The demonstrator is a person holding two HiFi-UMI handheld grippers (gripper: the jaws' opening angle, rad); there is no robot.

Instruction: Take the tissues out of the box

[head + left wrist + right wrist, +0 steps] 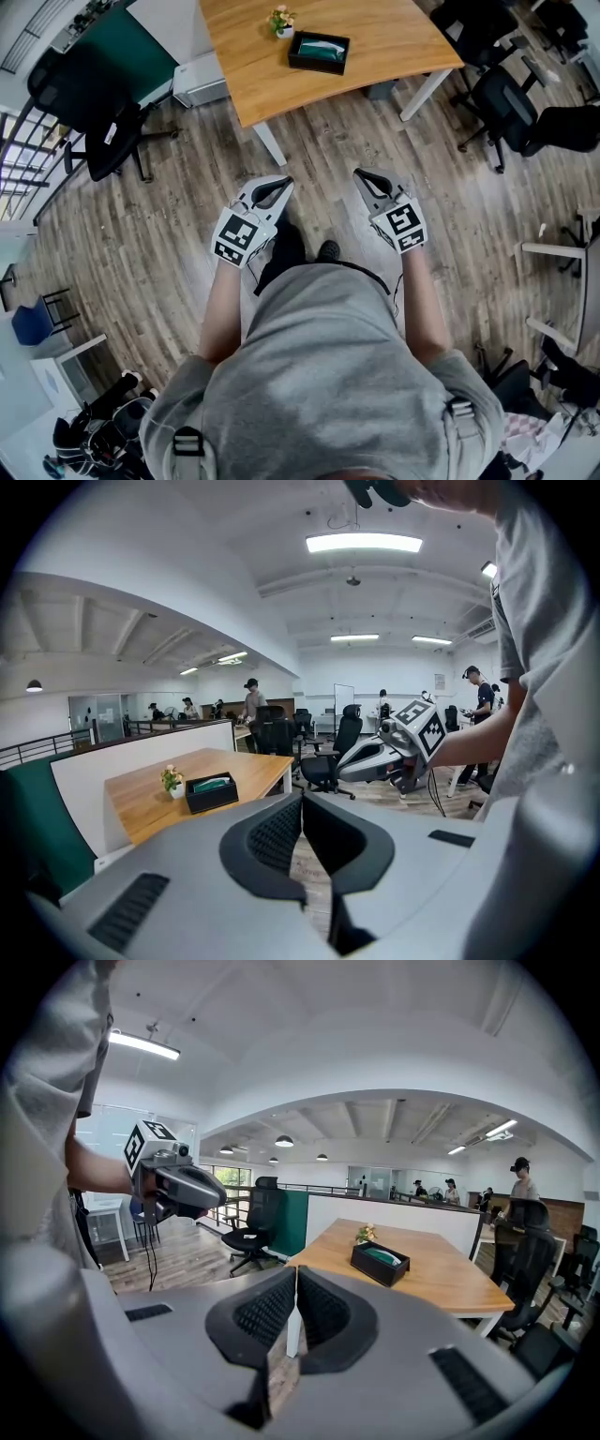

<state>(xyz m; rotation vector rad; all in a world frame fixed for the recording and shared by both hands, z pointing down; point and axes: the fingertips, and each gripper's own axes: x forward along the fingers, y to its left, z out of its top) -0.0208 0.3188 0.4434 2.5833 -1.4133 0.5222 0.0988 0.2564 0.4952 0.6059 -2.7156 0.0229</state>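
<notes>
Both grippers low, left gripper (281, 186) and right gripper (364, 177) jaws pressed together, empty, tissue box (319, 52) on table (394, 37) well ahead

The table (394, 47) is cut off by the top edge of the head view. The pale green content (320, 49) of the black box (314, 67) is perhaps tissues, but it is too small to tell. The person's torso (328, 375) hides most of the shoes (328, 250). Far people (251, 700) are too small to describe.
</notes>
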